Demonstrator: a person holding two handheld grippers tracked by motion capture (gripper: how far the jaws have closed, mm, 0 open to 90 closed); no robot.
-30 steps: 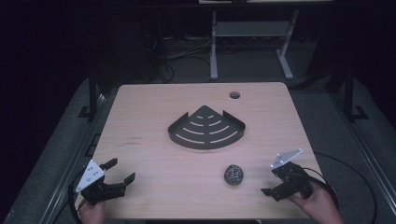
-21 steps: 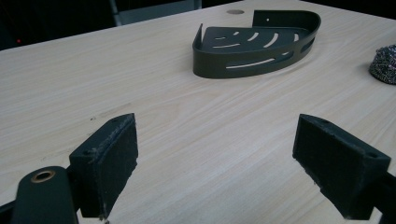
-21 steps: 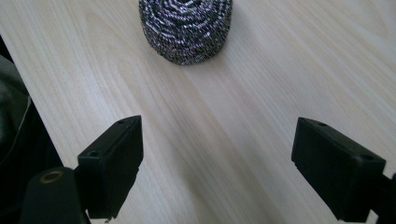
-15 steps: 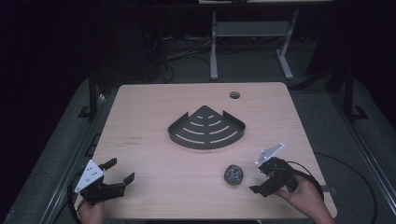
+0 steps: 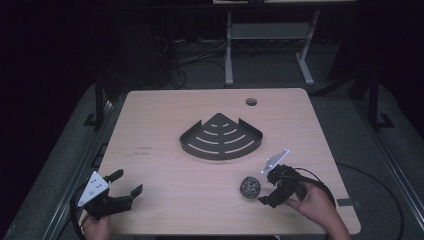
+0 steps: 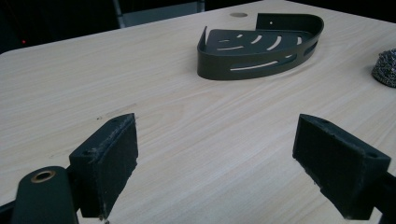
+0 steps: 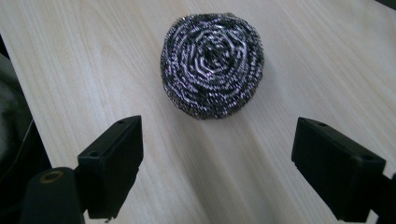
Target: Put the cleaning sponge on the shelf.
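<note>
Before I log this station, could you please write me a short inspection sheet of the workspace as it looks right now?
Surface: pale wooden table, bare apart from the items below; round hole near its far edge.
Job's things: steel wool ball near the front right, lying free; black slotted corner shelf mid-table, nothing in it.
Clutter: nothing seen.
Grippers: right tool open, jaws pointed at the ball, not touching it; left tool open at the front left corner, holding nothing.
Cables: one trails from the right tool; loose cables on the floor beyond the table.
Surroundings: dark room, a white metal frame behind the table.
</note>
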